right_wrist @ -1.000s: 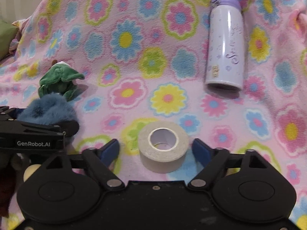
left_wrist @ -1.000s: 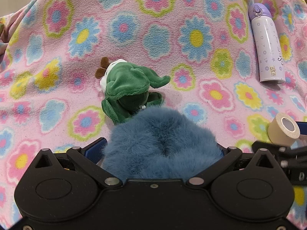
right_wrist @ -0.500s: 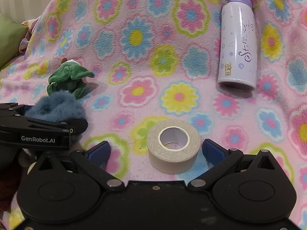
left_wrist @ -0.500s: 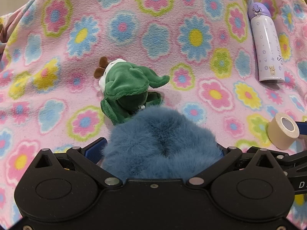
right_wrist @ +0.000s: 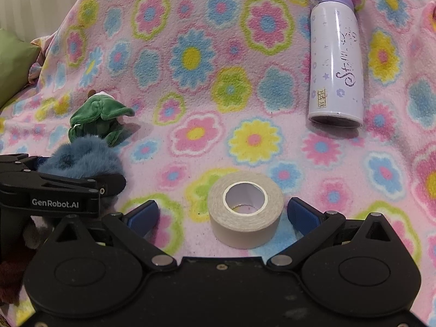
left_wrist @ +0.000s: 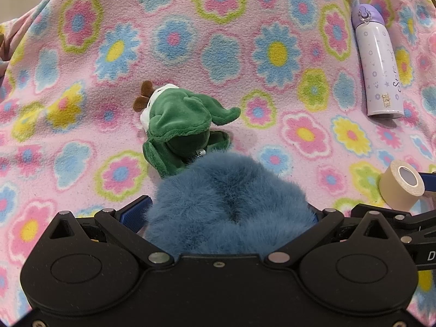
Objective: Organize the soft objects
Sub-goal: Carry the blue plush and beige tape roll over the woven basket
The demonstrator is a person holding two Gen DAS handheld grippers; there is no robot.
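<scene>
My left gripper (left_wrist: 226,209) is shut on a fluffy blue plush (left_wrist: 229,201), held just in front of a green plush toy (left_wrist: 185,128) that lies on the flowered pink blanket (left_wrist: 190,41). In the right wrist view the blue plush (right_wrist: 79,160) and the green toy (right_wrist: 98,117) are at the left. My right gripper (right_wrist: 220,212) is open, its fingers on either side of a beige tape roll (right_wrist: 245,207) that sits on the blanket without being squeezed.
A lilac flask (right_wrist: 336,60) lies on the blanket at the far right; it also shows in the left wrist view (left_wrist: 378,65). The tape roll (left_wrist: 403,188) is at the right edge there. A green cushion (right_wrist: 13,62) is at the far left.
The right gripper has moved forward around the tape roll, with the flask nearer. The left gripper still holds the blue plush, barely moved.
</scene>
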